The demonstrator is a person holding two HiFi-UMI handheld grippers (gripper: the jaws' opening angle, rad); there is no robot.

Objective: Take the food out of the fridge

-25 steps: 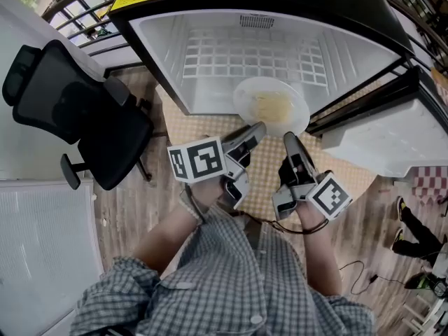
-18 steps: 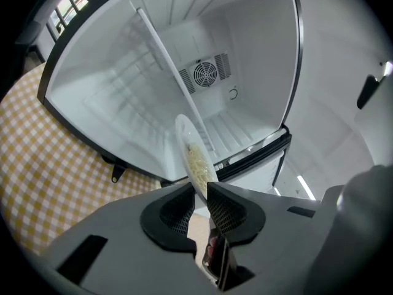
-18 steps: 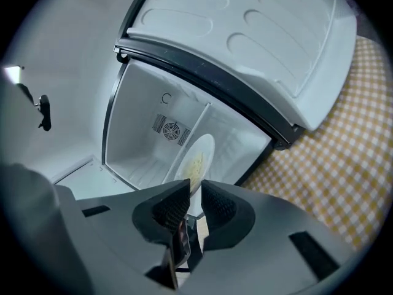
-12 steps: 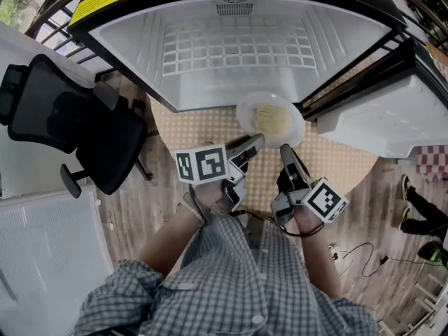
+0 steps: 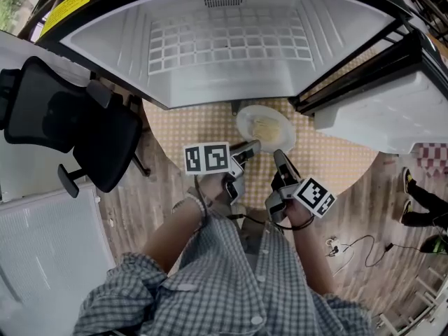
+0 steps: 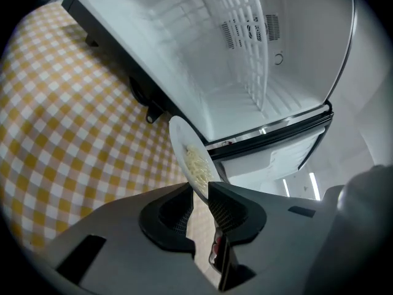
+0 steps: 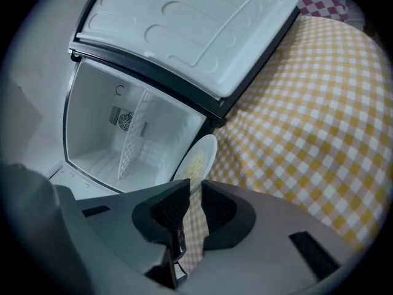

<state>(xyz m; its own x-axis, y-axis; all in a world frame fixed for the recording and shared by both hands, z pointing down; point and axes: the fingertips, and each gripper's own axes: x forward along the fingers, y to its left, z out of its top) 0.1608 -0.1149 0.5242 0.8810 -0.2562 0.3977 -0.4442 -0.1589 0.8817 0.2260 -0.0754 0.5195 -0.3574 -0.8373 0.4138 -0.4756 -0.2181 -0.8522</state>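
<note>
Left hand-held gripper [image 5: 253, 146] and right hand-held gripper [image 5: 278, 153] each pinched onto the near rim of the white plate [image 5: 241, 123], outside the fridge [image 5: 231, 54], over the checked counter [image 5: 185, 128].
Likely light, stiff, slick, breakable; pale shredded food [image 5: 267, 129] loose, so rim grips, kept level.

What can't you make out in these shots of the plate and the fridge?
- Food on the plate: too small in head view; pale strands only.
- Whether the plate touches the checked cloth: the left gripper and right gripper hide its near rim in their own views.
- Fridge door: cut off by the head view's right edge.
</note>
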